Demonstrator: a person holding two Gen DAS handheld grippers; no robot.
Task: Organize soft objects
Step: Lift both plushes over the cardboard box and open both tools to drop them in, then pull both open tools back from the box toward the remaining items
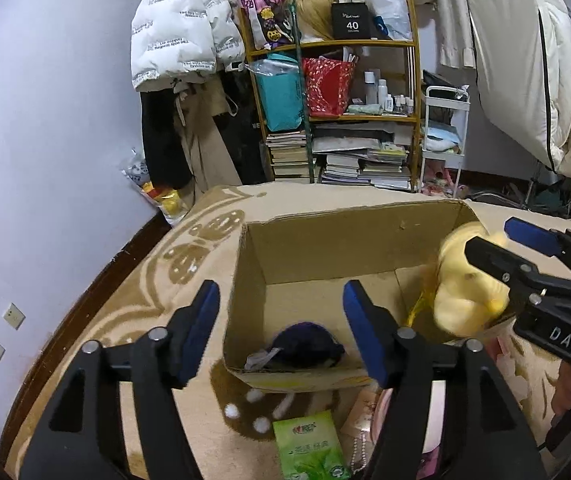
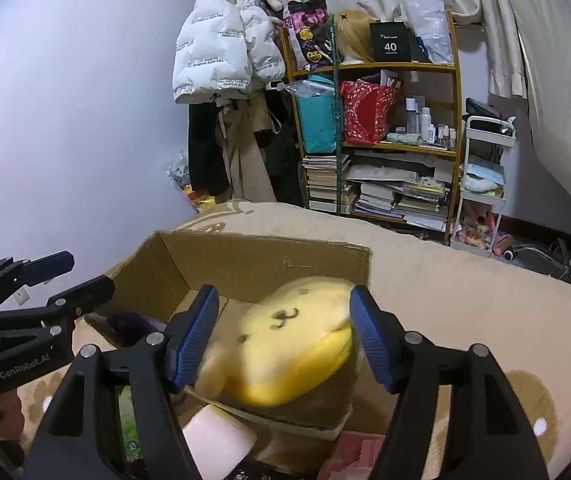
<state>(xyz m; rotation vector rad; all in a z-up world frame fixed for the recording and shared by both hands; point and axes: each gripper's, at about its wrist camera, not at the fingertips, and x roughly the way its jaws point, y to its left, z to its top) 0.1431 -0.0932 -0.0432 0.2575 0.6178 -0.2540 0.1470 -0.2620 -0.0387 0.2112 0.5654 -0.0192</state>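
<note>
Green tissue pack (image 1: 312,446) lying nearest on the tan carpet (image 1: 125,320), pink roll (image 2: 217,436) close by too. Left gripper (image 1: 281,332) hovering just short of the cardboard box (image 1: 349,240), jaws spread wide, nothing between them. Dark purple soft thing (image 1: 305,344) sitting inside the box's near left corner. Right gripper (image 2: 283,336) also wide open, yellow plush (image 2: 293,344) blurry between the pads at the box's right end, can't tell if touching. Cluttered wooden shelf (image 1: 333,112) and white puffer jacket (image 1: 181,28) way back.

home bedroom | hung coats (image 1: 181,40) | crowded bookshelf (image 1: 337,120) | carpet (image 1: 125,300)
</note>
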